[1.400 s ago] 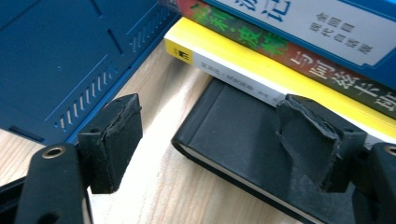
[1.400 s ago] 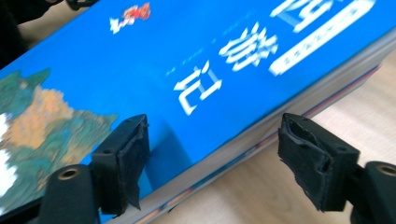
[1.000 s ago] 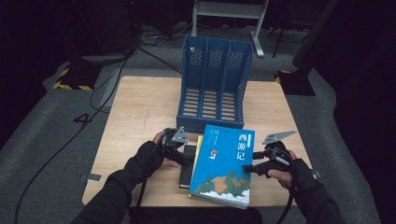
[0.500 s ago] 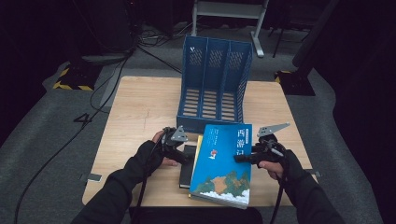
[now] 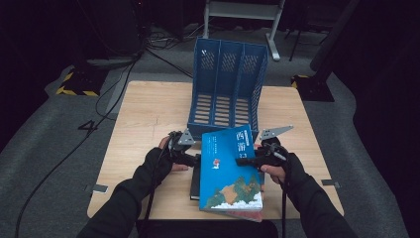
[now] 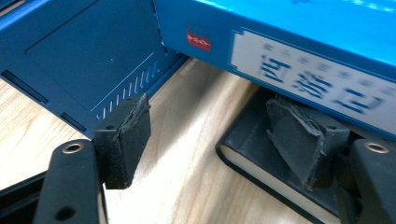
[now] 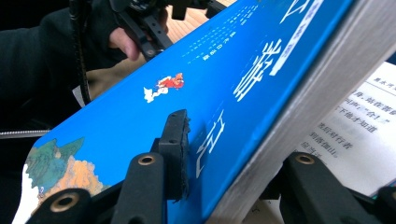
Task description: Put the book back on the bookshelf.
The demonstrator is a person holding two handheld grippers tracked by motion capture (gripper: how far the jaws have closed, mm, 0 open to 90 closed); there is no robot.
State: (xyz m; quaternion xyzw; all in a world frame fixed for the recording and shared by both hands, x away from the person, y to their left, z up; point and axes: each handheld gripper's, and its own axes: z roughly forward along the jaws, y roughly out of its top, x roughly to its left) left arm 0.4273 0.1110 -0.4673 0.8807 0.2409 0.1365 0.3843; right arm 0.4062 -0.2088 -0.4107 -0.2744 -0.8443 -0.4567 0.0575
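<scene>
The right tool [image 5: 246, 161] has just been closing its jaws on the fore edge of the blue book [image 5: 232, 171]: one pad lies on the cover, the other sits under the page block, so the book is clamped. The left tool [image 5: 192, 159] has been narrowing a little but grips nothing; its jaws stand open beside the spine, one pad over the black book [image 5: 195, 178] that lies beneath. The blue book rests tilted on that black book, near the front of the tabletop [image 5: 143, 119], just before the blue file rack [image 5: 227, 89]. To do this well, keep the clamp deep on the page block (a shallow bite lets the cover fan open), and steady the spine with the left tool before lifting.
</scene>
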